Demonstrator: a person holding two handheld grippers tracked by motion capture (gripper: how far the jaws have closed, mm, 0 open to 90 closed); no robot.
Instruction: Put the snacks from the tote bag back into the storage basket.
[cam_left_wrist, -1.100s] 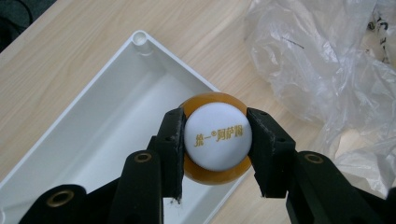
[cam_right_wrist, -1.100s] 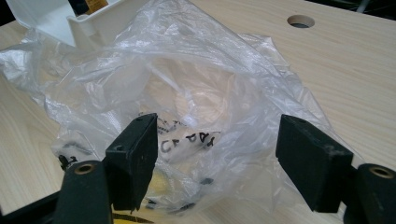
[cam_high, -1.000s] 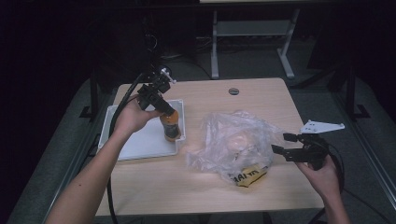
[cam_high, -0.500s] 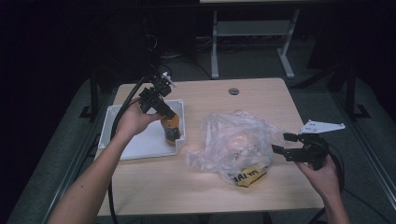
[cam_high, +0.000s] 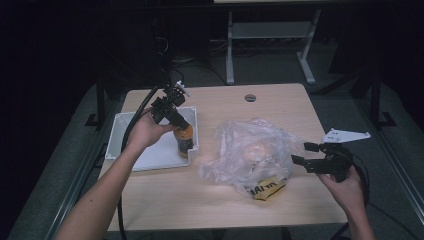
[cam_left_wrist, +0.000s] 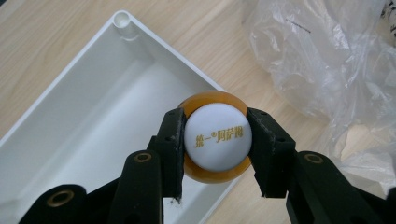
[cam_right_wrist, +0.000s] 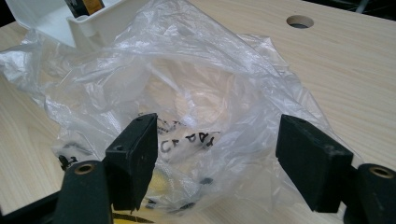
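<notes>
Gripping the orange bottle (cam_left_wrist: 217, 136) upright in the white tray (cam_left_wrist: 70, 126), left gripper (cam_left_wrist: 217, 140).

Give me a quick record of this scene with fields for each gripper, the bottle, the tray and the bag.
left gripper: shut on the bottle's white cap
bottle: orange, upright, in the tray's right end
tray: white, on the wooden table
right gripper: jaws open, facing the bag
plastic bag: clear, crumpled, beside the tray; contents unclear

Bottle (cam_left_wrist: 217, 136), centre frame: amber-orange body, white cap with gold lettering. Tray (cam_left_wrist: 88, 112), left: plain white. Bag (cam_right_wrist: 187, 107), right: clear plastic, black print, yellow patch. Table (cam_high: 300, 107): pale wood grain.
</notes>
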